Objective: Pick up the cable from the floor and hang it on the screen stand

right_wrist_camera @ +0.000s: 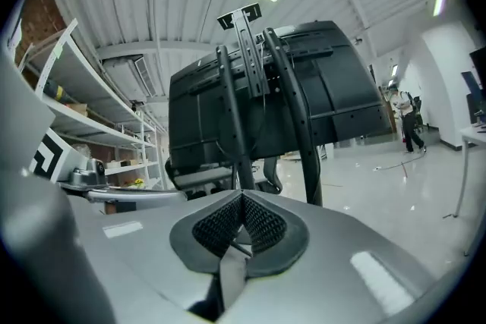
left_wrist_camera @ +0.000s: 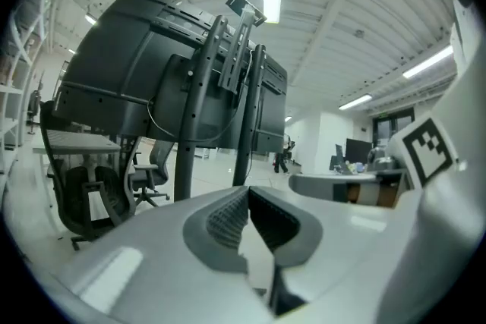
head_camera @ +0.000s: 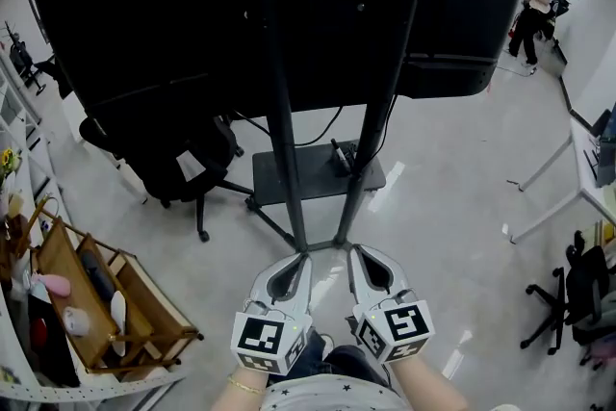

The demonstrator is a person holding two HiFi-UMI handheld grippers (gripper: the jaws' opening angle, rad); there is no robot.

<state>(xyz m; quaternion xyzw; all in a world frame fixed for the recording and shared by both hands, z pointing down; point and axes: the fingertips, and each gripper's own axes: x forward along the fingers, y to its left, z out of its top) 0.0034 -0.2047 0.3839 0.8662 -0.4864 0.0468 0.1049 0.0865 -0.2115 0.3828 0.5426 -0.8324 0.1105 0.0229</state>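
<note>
Pointing toward the foot of the tall black metal screen stand (head_camera: 279,111), the white left gripper (head_camera: 306,255) and the white right gripper (head_camera: 351,249) sit side by side near the person. Each one has its jaws pressed together with nothing between them. The thin black cable (head_camera: 303,145) hangs in a loop from the back of the large black screen (head_camera: 144,14), passing across the left post of the stand, above the dark flat base plate (head_camera: 289,180) and off the pale glossy floor (head_camera: 443,168), well apart from both grippers.
</note>
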